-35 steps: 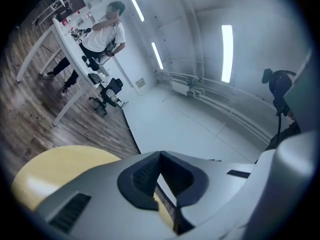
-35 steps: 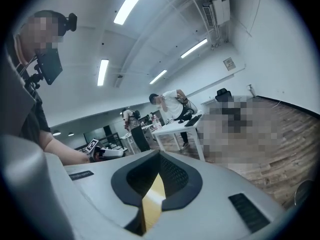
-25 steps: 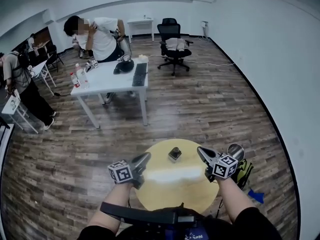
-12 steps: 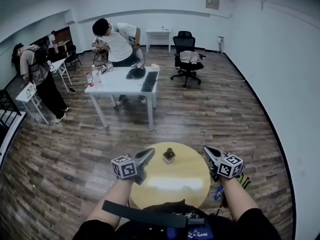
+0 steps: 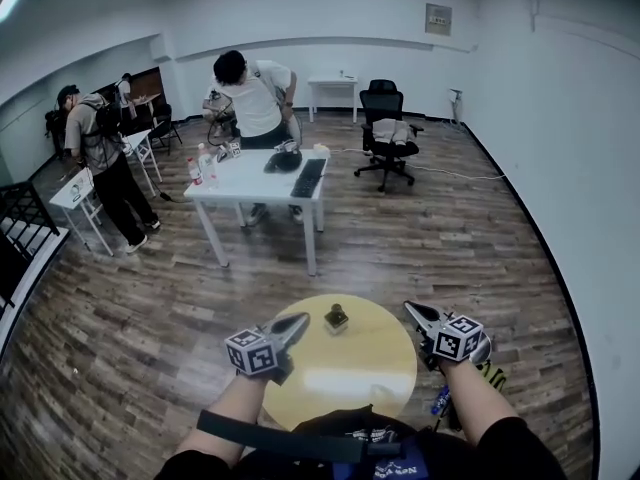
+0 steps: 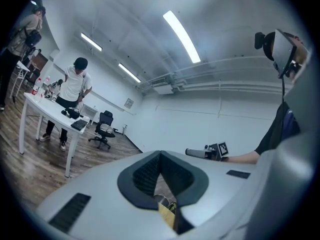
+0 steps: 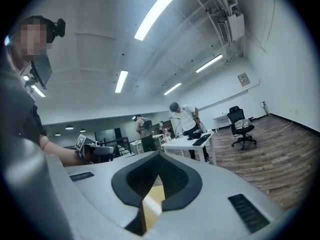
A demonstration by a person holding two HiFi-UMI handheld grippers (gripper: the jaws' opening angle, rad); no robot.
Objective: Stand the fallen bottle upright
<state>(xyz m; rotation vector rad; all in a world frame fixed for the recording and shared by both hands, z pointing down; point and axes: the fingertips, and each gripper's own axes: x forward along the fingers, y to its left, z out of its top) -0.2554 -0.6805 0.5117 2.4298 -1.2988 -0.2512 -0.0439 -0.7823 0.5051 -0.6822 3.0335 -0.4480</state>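
Note:
A small dark bottle with a lighter top sits on the far part of the round yellow table; it looks upright. My left gripper hovers at the table's left edge, left of the bottle and apart from it, its jaws closed with nothing between them. My right gripper hangs over the table's right edge, also clear of the bottle and with its jaws together. In the left gripper view my left gripper points level across the room. The right gripper does the same in the right gripper view.
A white desk with a keyboard and bottles stands beyond, and a person leans over it. Another person stands by a small table at the left. An office chair is at the back. A blue object lies on the floor under my right arm.
Both grippers have lifted and drawn back from over the table's middle to its edges. The head view has tilted up, showing more of the room. The small bottle has stayed in place.

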